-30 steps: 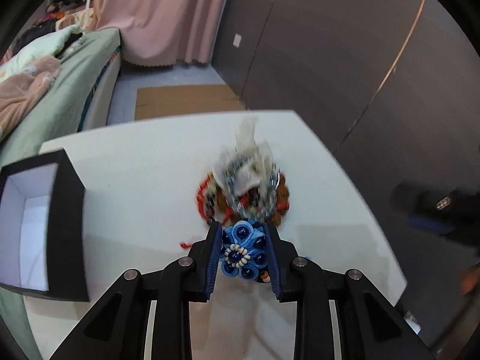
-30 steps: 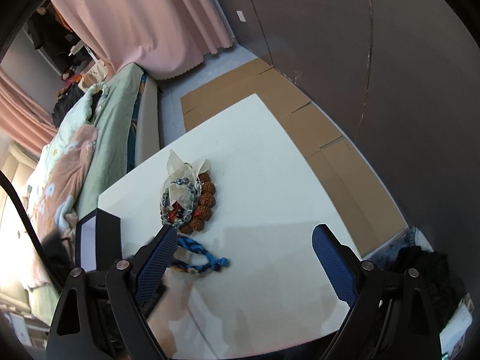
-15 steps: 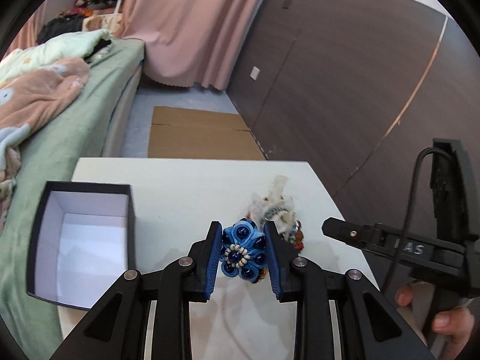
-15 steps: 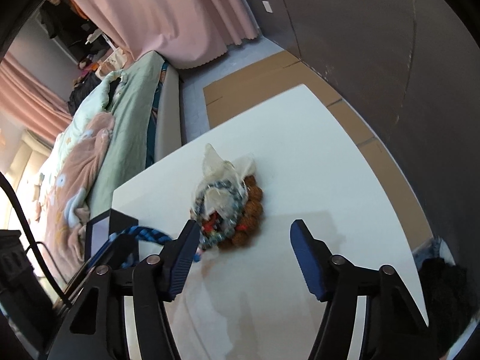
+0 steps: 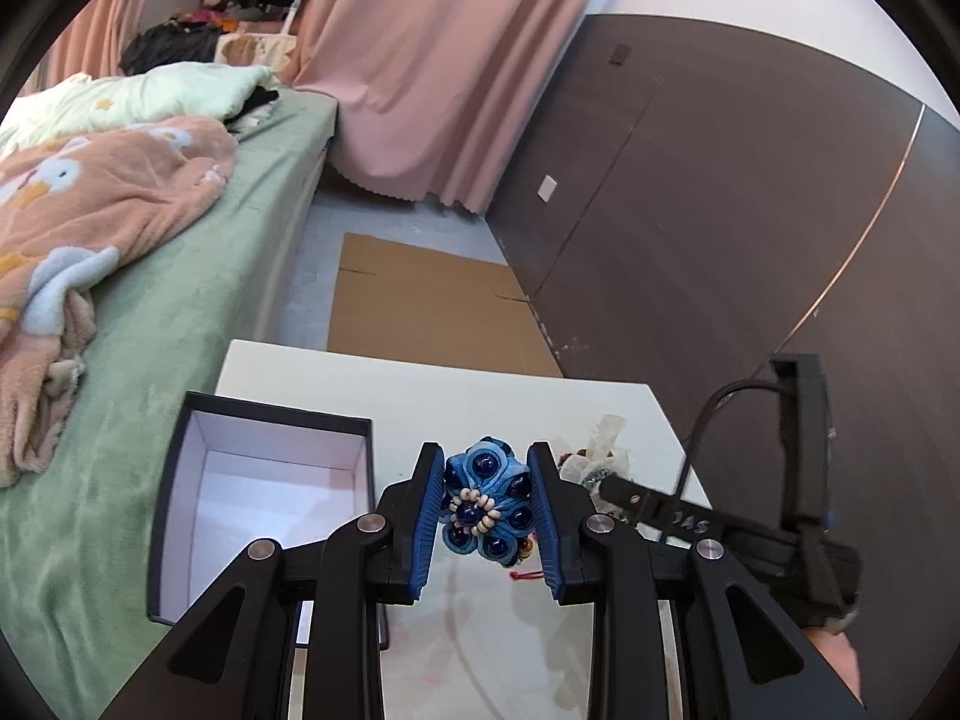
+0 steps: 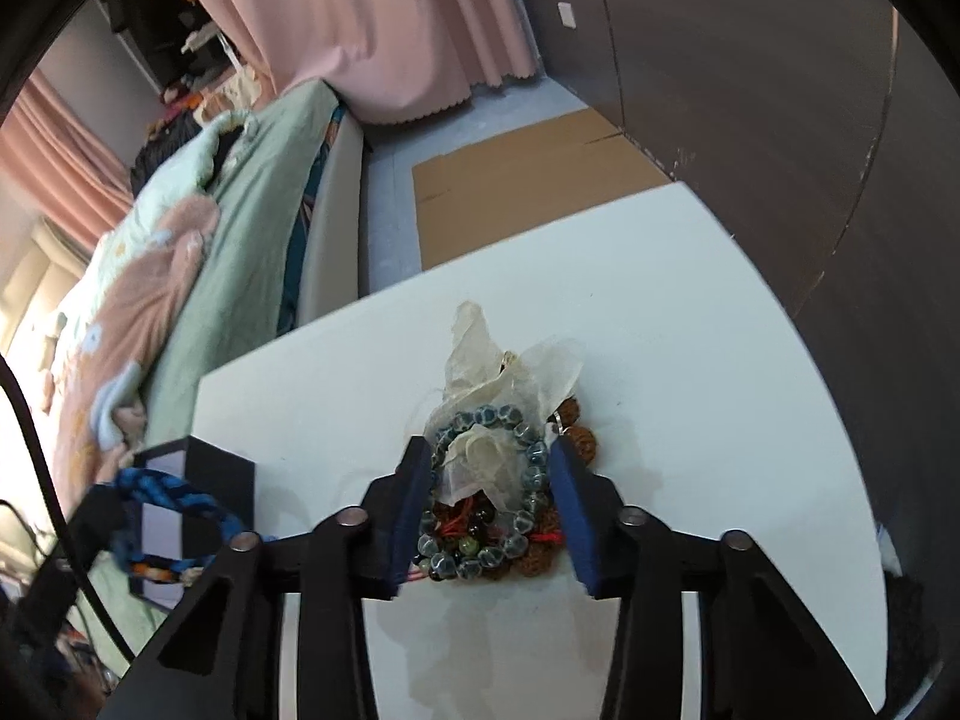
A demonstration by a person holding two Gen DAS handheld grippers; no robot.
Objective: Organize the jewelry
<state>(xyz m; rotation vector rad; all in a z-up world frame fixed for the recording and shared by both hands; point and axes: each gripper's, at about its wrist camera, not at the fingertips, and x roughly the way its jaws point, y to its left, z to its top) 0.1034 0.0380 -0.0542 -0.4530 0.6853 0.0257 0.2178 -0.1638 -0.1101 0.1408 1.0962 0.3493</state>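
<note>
White table (image 6: 690, 312), smooth top, rounded far corner at about 1 o'clock in the right wrist view. Sitting on it: black box (image 5: 180, 516) with white inside, open top, at the left edge, around 9 o'clock from the pile. Near the middle, a pile of bead bracelets (image 6: 486, 516), brown and blue-grey ones tangled together with red cord, touching each other. Crumpled sheer pouch (image 6: 504, 372) lying on the pile's far side, 12 o'clock end. Beyond the far edge, on the floor (image 5: 384, 216): flat cardboard (image 5: 432, 312). Left of the table, bed (image 5: 180, 300) with green sheet, peach blanket (image 5: 90, 198) bunched on top.
</note>
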